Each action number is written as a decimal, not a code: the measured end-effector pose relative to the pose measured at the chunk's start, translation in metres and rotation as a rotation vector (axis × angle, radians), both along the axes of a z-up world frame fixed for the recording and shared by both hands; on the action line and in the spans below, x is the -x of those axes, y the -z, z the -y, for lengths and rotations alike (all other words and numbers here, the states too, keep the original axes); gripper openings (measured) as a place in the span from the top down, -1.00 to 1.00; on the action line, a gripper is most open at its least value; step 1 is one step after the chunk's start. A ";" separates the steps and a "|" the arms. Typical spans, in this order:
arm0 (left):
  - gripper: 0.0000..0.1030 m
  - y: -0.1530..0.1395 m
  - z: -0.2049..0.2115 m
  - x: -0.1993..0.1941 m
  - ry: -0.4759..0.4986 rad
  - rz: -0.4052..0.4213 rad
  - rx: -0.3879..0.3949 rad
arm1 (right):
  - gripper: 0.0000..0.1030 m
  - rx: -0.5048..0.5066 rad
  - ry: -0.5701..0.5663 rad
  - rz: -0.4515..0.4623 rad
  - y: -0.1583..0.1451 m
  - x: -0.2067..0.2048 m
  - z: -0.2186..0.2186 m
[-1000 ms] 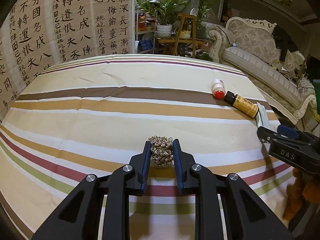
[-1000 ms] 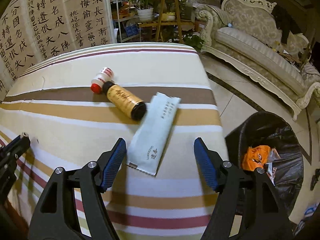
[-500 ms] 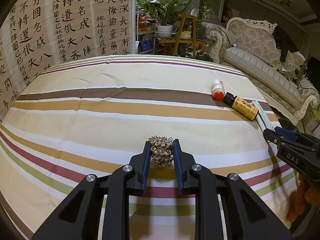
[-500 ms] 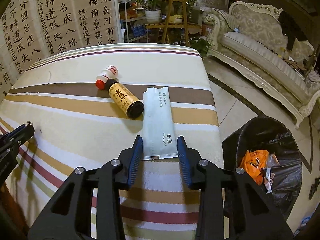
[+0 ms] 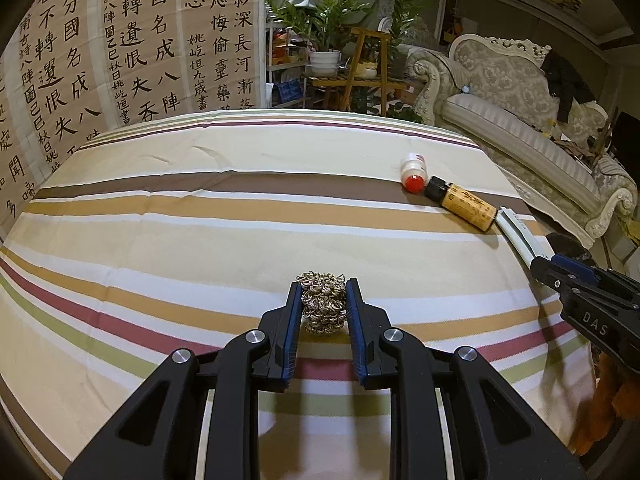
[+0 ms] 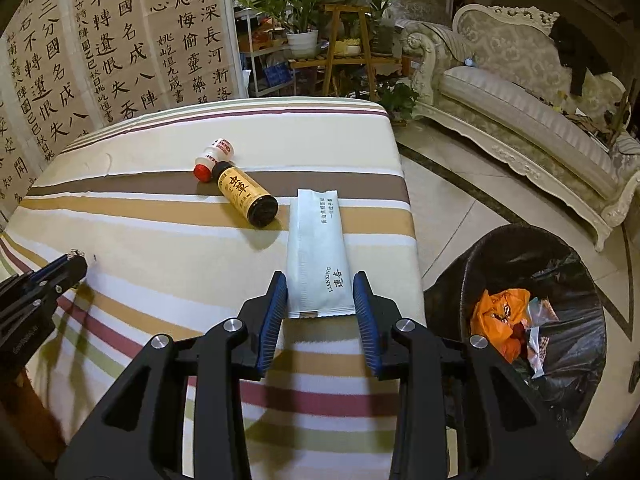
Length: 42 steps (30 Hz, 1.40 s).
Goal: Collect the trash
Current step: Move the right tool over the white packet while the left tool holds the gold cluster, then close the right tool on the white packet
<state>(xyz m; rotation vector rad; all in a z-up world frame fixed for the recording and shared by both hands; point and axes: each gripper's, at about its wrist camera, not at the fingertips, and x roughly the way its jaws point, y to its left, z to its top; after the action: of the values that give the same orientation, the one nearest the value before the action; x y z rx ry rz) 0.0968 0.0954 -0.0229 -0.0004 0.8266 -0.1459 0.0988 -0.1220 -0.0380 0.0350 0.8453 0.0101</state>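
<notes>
— Since a second ago the right gripper has come forward and narrowed its jaws about the near end of the white packet; the packet has swung straight between them. They flank its sides; whether they press it, I cannot tell.

— And the left gripper?

— Unchanged. Its jaws stay clamped on the metal scouring ball, low over the striped tablecloth.

— Count the trash for me.

— One scouring ball, one packet, two small bottles: a white bottle with a red cap and an amber bottle with a yellow label, lying on their sides and touching, cap to cap. One black-lined bin on the floor, with orange and clear wrappers inside.

— Room to move?

— The packet lies near the table's right edge, the amber bottle just beside its far end. The bin stands just past that edge, to the right gripper's right. Left of the bottles the cloth runs broad. A sofa sits well beyond.
</notes>
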 end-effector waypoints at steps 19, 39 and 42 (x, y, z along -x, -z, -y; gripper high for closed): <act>0.55 -0.002 0.031 0.015 0.026 0.018 -0.016 | 0.42 -0.123 0.009 0.013 -0.004 0.021 0.030; 0.55 0.003 0.009 0.002 -0.028 0.017 -0.015 | 0.36 -0.007 -0.022 -0.038 0.008 -0.021 -0.004; 0.55 0.003 0.009 0.002 -0.023 0.015 -0.010 | 0.47 0.002 -0.025 -0.036 0.008 -0.021 -0.004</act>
<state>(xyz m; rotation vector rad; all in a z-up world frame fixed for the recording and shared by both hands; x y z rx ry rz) 0.0947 0.0859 -0.0259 0.0003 0.8117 -0.1199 0.1195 -0.1184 -0.0460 0.0230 0.8814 0.0322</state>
